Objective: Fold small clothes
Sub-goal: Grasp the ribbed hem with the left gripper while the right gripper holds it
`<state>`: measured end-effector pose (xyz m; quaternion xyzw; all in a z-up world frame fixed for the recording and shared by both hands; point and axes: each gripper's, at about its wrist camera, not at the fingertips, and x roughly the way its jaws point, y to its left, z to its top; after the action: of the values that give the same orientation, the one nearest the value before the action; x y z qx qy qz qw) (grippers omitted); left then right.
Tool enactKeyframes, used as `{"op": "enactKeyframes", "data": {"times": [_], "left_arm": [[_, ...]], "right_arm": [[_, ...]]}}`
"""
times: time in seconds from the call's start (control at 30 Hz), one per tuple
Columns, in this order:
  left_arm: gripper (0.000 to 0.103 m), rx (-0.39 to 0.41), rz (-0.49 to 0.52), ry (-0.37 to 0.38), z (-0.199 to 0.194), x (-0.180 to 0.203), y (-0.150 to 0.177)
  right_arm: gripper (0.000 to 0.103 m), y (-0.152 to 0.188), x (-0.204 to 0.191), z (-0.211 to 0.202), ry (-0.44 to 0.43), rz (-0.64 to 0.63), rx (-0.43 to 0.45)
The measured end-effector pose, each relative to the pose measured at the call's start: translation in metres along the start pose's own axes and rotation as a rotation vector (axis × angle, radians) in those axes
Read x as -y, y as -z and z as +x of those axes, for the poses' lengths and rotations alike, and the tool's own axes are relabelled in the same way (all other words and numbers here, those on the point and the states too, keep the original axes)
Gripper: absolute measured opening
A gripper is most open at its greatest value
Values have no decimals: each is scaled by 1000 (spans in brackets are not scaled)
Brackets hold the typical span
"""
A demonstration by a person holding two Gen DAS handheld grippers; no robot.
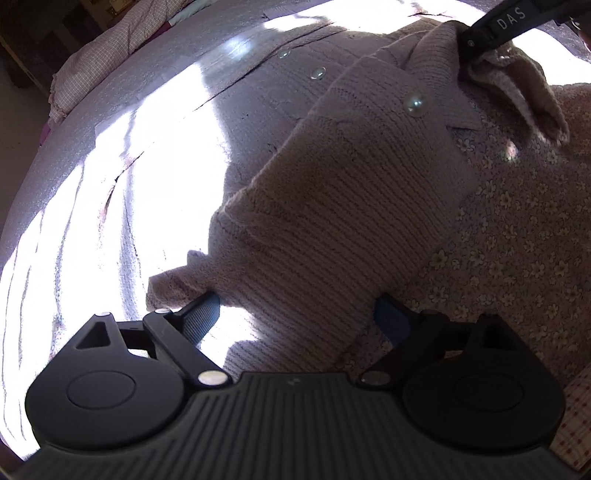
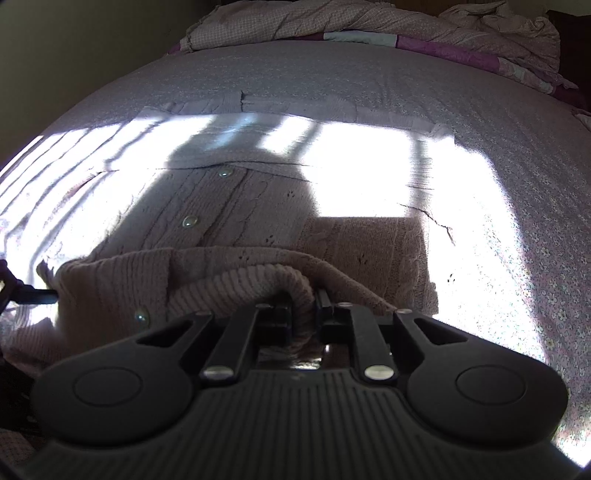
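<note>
Cardigan lies on the bed, its folded sleeve between the left gripper's spread fingers, perhaps untouched. Right wrist view: right gripper pinches the ribbed collar, near a button.

- A bed sheet with a small flower print covers the bed; bright sunlight falls across its middle.
- A crumpled checked quilt lies bunched at the sheet's far edge — purple and pale blue patches show along its underside.
- A checked cloth lies on the sheet's near corner.
</note>
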<state>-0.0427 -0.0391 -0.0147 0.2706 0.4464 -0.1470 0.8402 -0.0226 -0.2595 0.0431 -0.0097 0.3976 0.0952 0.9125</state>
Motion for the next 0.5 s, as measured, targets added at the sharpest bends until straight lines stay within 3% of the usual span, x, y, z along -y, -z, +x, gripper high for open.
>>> {"op": "enactKeyframes", "data": {"times": [0.13, 0.4, 0.5], "left_arm": [[91, -2, -51, -11, -1, -8, -2], [49, 13, -207, 20, -12, -45, -6], [51, -1, -233, 39, -9, -55, -8]], "right_arm": [[16, 6, -4, -10, 20, -60, -13], [30, 47, -26, -25, 101, -287, -64], [34, 63, -30, -24, 101, -317, -75]]}}
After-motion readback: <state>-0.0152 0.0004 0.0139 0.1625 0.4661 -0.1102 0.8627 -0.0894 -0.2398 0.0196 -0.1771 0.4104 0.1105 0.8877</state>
